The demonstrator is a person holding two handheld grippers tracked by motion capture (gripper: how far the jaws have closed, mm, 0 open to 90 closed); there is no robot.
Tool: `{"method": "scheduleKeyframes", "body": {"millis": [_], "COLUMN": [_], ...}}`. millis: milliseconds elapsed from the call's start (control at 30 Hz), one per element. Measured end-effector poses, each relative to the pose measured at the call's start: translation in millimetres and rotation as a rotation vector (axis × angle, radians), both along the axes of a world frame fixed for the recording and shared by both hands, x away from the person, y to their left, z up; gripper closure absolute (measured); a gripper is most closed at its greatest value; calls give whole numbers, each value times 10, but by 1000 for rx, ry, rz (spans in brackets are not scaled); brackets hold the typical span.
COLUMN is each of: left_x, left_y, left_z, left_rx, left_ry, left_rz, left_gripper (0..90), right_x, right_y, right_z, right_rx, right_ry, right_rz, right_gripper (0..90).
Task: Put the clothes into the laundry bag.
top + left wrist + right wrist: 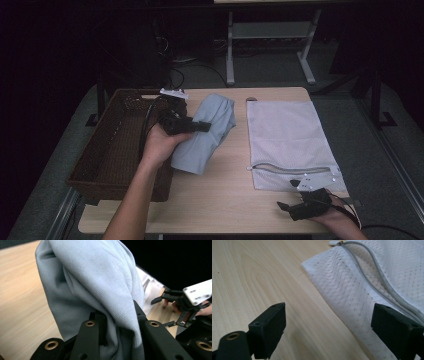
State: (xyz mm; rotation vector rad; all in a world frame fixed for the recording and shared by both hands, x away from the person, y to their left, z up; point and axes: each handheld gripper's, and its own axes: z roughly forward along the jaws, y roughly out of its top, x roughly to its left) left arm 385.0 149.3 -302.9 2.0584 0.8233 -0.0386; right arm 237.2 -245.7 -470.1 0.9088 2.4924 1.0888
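Dim room, dark floor beyond; pale wood bench [225,200] carries everything. Count: one wicker basket [112,145] along the left edge, one light-blue garment [207,132] mid-bench toward the far edge, one white mesh laundry bag [287,135] on the right half, its zipper [290,169] running along the near end and partly undone.

Left tongs [202,126] are clamped on the garment, cloth bunched between the jaws and draping over them in the left gripper view [100,290]; the garment's lower part appears to rest on the bench just beside the basket. Right tongs [286,206] sit near the bench's near-right corner, jaws spread wide and empty, just short of the bag's near end [352,295].

Likely step: bagging the garment. To do it well, the free tongs should probably pinch one lip of the zipper opening and lift it, making a mouth. Garment is bulky; feed a narrow end first, keeping cloth off the zipper teeth.
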Motion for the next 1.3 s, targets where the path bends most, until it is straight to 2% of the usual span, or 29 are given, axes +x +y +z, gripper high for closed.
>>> {"method": "scheduleKeyframes", "body": {"millis": [167, 533, 800, 1033, 1167, 1300], "left_x": [60, 195, 248, 294, 334, 344], "left_y": [-92, -304, -394, -487, -477, -484], "left_z": [-200, -629, -836, -1040, -1144, -1231], "left_rx": [9, 120, 184, 270, 289, 312], "left_ry": [39, 107, 127, 120, 123, 123], "left_rz": [2, 10, 33, 61, 82, 76], "left_gripper": [739, 739, 737, 731, 726, 716], "right_x": [0, -2, -6, -8, -6, -6], "right_y": [0, -8, -5, -5, -9, -5], "right_z": [-2, 0, 2, 1, -1, -2], "right_rx": [-1, -2, -2, -2, -1, -2], "right_ry": [-1, -1, 0, 0, 2, 0], "right_rz": [0, 1, 4, 3, 2, 5], "right_gripper": [119, 119, 119, 119, 119, 119]}}
